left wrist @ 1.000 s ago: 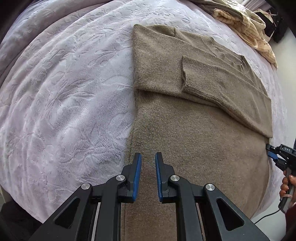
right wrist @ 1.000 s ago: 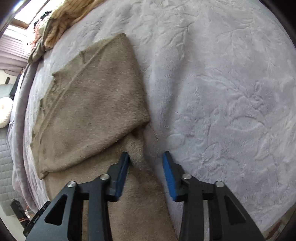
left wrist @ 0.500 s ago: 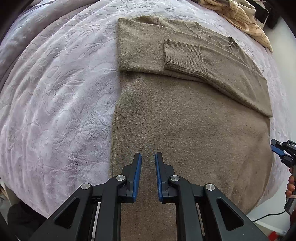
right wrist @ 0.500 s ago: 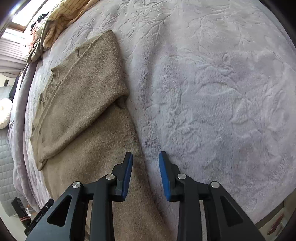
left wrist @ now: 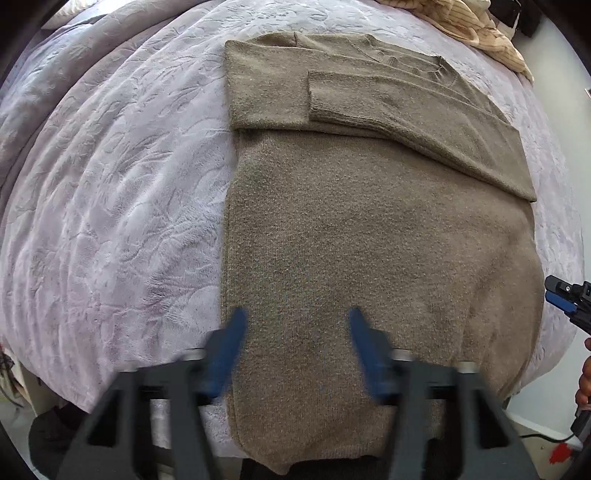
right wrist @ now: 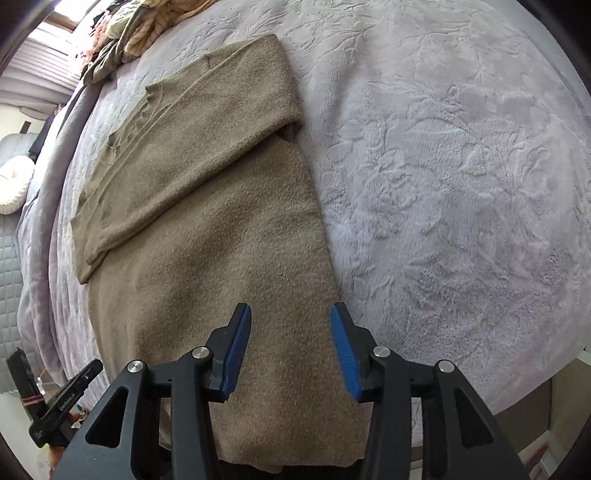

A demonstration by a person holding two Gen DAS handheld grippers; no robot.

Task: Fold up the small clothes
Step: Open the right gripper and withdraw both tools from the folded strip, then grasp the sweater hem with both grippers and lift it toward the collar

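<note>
So, from the left wrist view, a brown knit sweater (left wrist: 369, 240) is seen laid flat on a lavender embossed bedspread (left wrist: 110, 203), with its sleeves folded across the chest near the far end and its hem hanging a bit over the near edge of the bed. A heap of cream striped clothes (left wrist: 476, 33) is piled at the far right corner, well apart from the sweater. Nothing is blocking the sweater here. The left gripper (left wrist: 295, 354) is held above the lower body of the sweater, pointed down at it, and its blue pads are blurred because the jaws are opening; they're spread wide with nothing pinched between them. At the right edge the tip of the right gripper (left wrist: 563, 295) can be spotted, with a bit of a hand (left wrist: 585, 373) behind it. From the right wrist view, the same sweater (right wrist: 221, 221) is seen running away up the bedspread (right wrist: 443, 184), and the clothes heap (right wrist: 122, 37) sits at the top left. The right gripper (right wrist: 291, 350) is angled steeply down over the sweater's right edge near the hem, jaws opening, nothing gripped. The left gripper (right wrist: 66, 398) is poking in at the bottom left.
</note>
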